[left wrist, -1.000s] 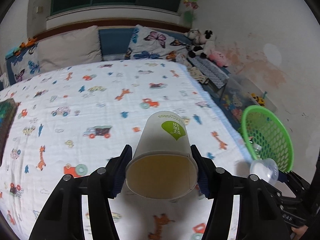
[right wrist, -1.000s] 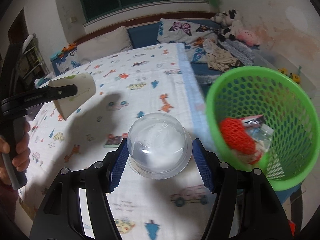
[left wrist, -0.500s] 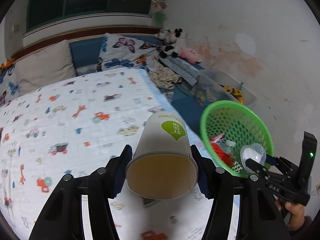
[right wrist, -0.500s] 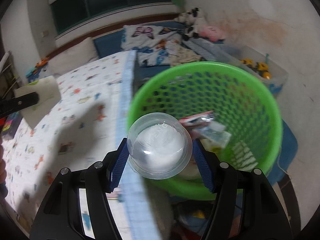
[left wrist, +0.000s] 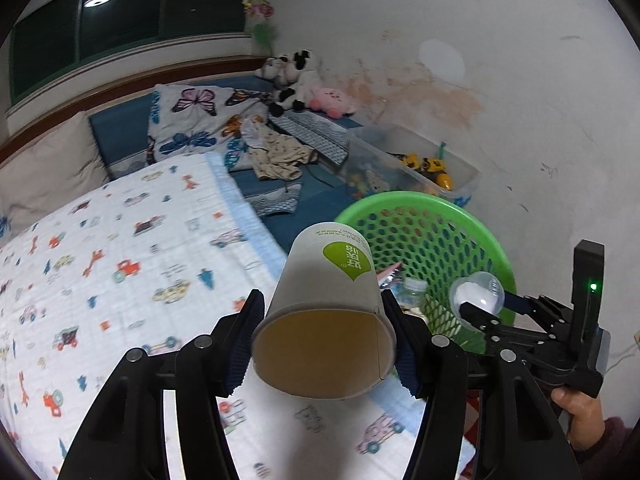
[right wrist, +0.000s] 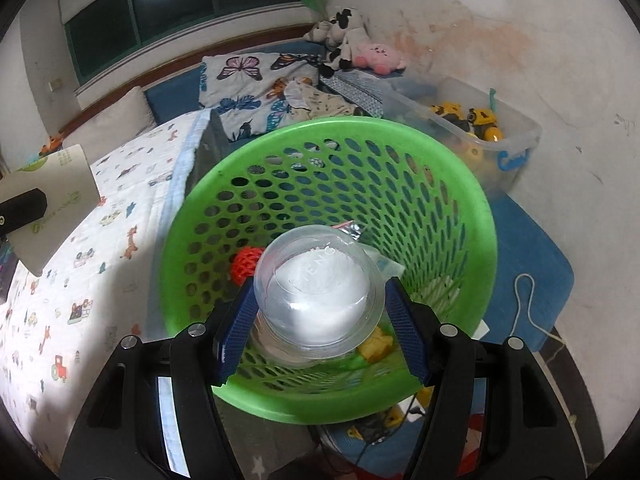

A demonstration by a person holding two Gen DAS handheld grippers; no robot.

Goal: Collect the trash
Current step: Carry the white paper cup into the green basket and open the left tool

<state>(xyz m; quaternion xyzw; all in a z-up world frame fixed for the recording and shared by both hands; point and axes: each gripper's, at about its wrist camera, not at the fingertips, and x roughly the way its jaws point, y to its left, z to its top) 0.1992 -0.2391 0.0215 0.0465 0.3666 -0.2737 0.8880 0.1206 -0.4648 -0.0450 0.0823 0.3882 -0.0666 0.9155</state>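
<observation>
My left gripper (left wrist: 324, 340) is shut on a white paper cup (left wrist: 332, 280) with a green logo, its open mouth facing the camera, held above the bed edge beside the green mesh basket (left wrist: 476, 236). My right gripper (right wrist: 320, 336) is shut on a clear plastic dome lid (right wrist: 320, 284) and holds it over the mouth of the basket (right wrist: 192, 216). It also shows in the left wrist view (left wrist: 478, 300). The basket holds a red net (right wrist: 244, 264), a wrapper, a bottle and yellow scraps. The cup (right wrist: 56, 192) shows at the left of the right wrist view.
The bed with a cartoon-print sheet (left wrist: 120, 264) lies to the left. Butterfly pillows (left wrist: 196, 120), clothes and plush toys (left wrist: 296, 80) lie at the back. A clear toy bin (right wrist: 480, 120) stands against the stained wall. A blue mat and a white cord (right wrist: 524, 300) lie on the floor.
Both grippers have swung right from over the bed toward the basket. The dome lid now hangs over the basket's mouth, and the cup is near its rim.
</observation>
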